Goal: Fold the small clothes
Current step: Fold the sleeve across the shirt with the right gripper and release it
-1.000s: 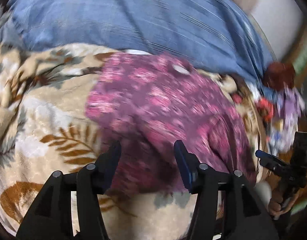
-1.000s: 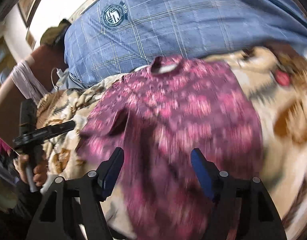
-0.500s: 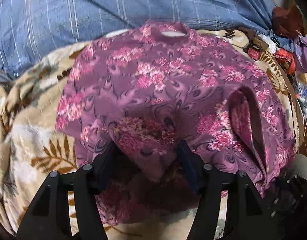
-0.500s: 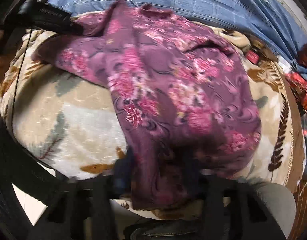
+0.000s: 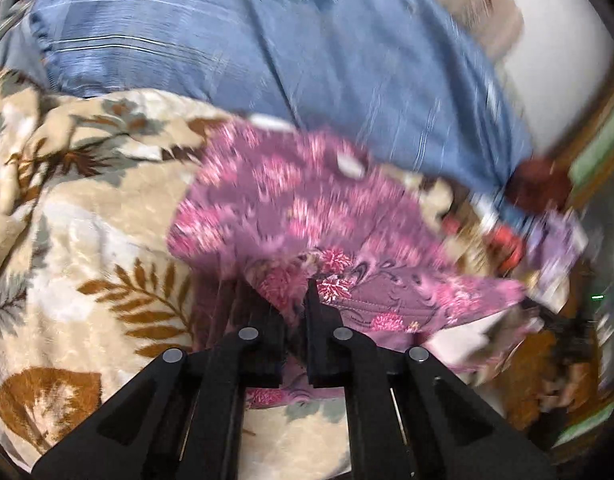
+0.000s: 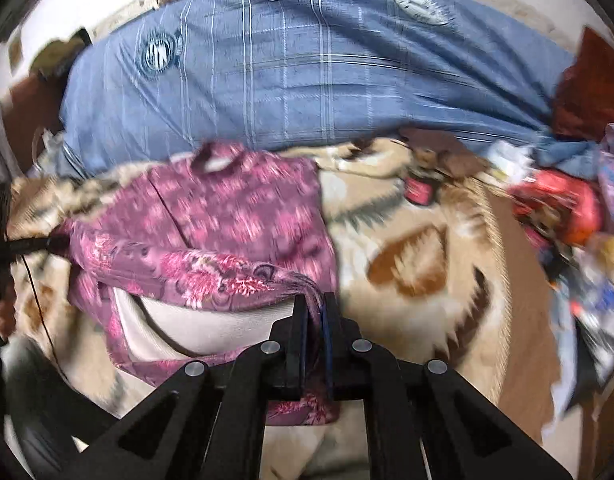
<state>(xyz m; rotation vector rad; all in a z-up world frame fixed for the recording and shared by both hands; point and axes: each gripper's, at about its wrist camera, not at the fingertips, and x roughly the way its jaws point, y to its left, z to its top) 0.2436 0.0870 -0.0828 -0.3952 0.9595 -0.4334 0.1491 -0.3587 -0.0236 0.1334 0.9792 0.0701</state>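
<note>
A small purple top with pink flowers (image 5: 291,208) lies on a beige leaf-patterned blanket (image 5: 87,248), its neck toward the blue cover. My left gripper (image 5: 297,300) is shut on the top's bottom hem at its left end. My right gripper (image 6: 315,312) is shut on the same hem at the right end of the top (image 6: 235,216). The hem is lifted and stretched between the two grippers, so the pale inside of the top shows under it. The left gripper also shows in the right wrist view (image 6: 47,244) at the far left.
A blue checked cover (image 6: 307,64) lies behind the top. A heap of red, purple and mixed clutter (image 6: 567,216) sits at the right side of the blanket (image 6: 427,248). A dark red cloth (image 6: 591,92) lies at the far right.
Both grippers were open over the hem half a second ago and have shut on it. The hem has been lifted off the blanket and pulled taut.
</note>
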